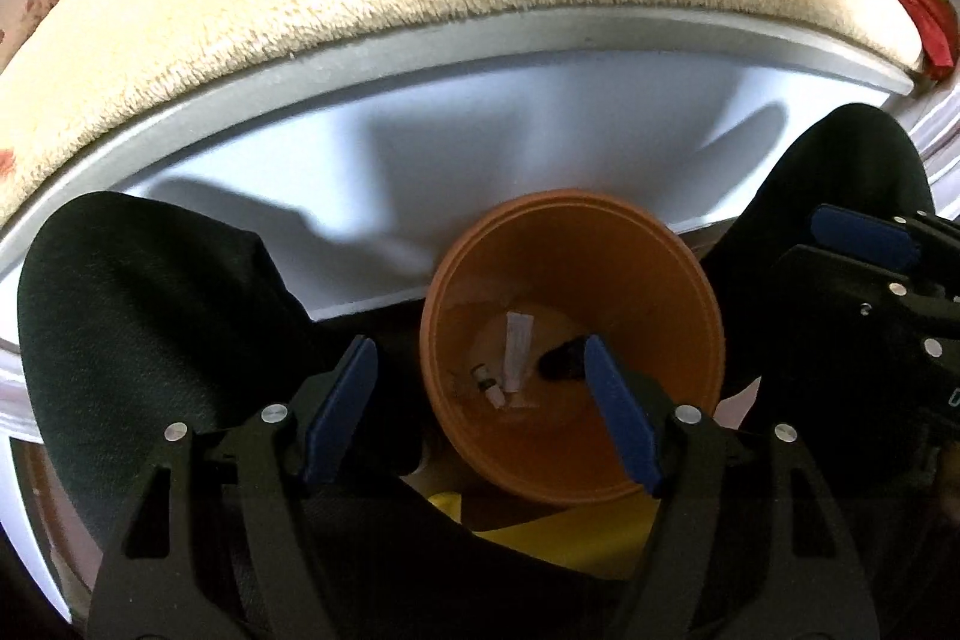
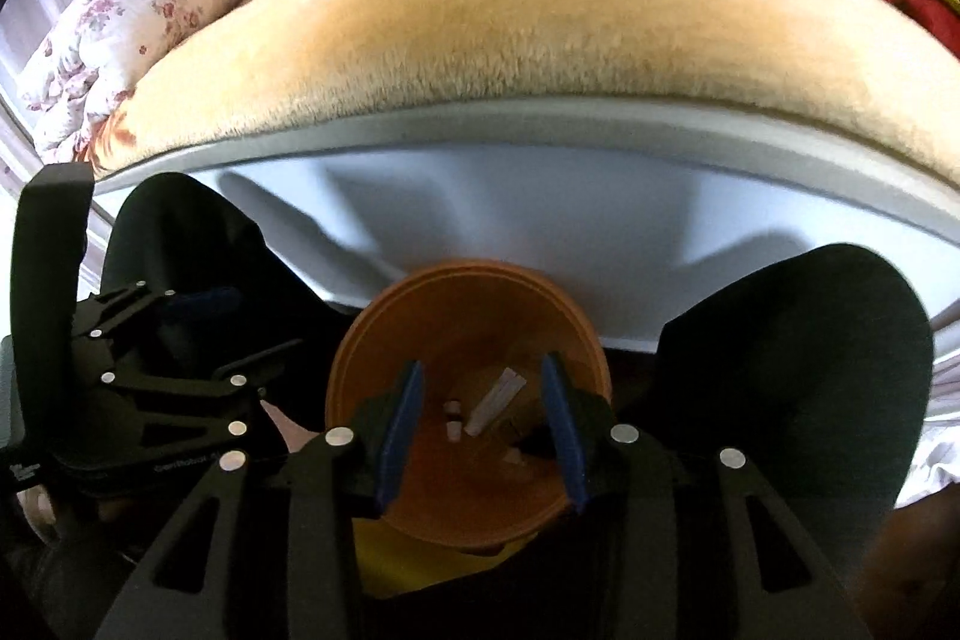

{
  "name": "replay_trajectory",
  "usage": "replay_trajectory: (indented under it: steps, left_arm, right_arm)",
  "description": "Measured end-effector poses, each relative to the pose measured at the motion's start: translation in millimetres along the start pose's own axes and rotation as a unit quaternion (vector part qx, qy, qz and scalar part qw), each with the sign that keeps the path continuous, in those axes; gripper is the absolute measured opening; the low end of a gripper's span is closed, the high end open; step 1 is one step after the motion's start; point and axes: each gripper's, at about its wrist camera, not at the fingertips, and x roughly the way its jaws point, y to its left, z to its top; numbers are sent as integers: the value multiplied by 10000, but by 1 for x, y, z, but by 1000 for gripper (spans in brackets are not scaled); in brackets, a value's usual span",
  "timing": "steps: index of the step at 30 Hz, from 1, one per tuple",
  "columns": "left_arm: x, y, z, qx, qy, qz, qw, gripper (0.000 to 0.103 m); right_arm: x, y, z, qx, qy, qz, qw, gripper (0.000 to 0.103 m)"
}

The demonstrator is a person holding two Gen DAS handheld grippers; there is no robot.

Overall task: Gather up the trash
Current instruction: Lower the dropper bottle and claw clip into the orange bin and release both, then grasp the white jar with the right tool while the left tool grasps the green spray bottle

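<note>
Since the orange bin (image 1: 570, 346) sits directly below both sets of jaws, between the person's knees (image 1: 150, 292), its white scraps (image 1: 517, 346) already lie inside. Left gripper (image 1: 480, 406) gapes wide and empty; right gripper (image 2: 480, 430) stands narrower, also empty. A knee nudge could tip it; trash on the bed (image 2: 540, 40) beyond remains.

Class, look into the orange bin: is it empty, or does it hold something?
Not empty. The orange bin holds a white tube, a small vial and a dark item on its bottom.
</note>
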Motion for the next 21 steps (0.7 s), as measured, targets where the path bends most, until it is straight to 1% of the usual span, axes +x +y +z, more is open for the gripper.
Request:
replay_trajectory:
  steps: [4,6,9,11,13,16,19,21]
  left_arm:
    - [-6,2,0,-83,-104,-38,9999,70]
    - [-14,5,1,-110,-192,-34,9997,70]
    - [-36,6,5,-55,-515,-60,9986,70]
    - [-56,9,12,-34,-813,-85,9966,70]
    - [-71,11,20,-49,-1035,-92,9946,71]
    - [-92,18,36,-136,-1387,-43,9902,75]
    - [-91,25,50,-244,-1534,-20,9879,75]
    - [-92,33,59,-401,-1584,-88,9865,75]
  right_arm:
    - [-13,-1,-1,-76,-166,-75,9998,41]
    - [-20,0,5,-111,-258,-85,9996,41]
    - [-41,1,20,-173,-538,-68,9984,42]
    - [-56,-3,36,-173,-748,-19,9970,50]
    - [-65,-8,62,-110,-990,-22,9950,50]
    - [-62,-16,108,2,-1237,-76,9923,50]
    - [-46,-23,155,156,-1263,-89,9918,50]
    - [-30,-24,191,218,-1247,-106,9919,50]
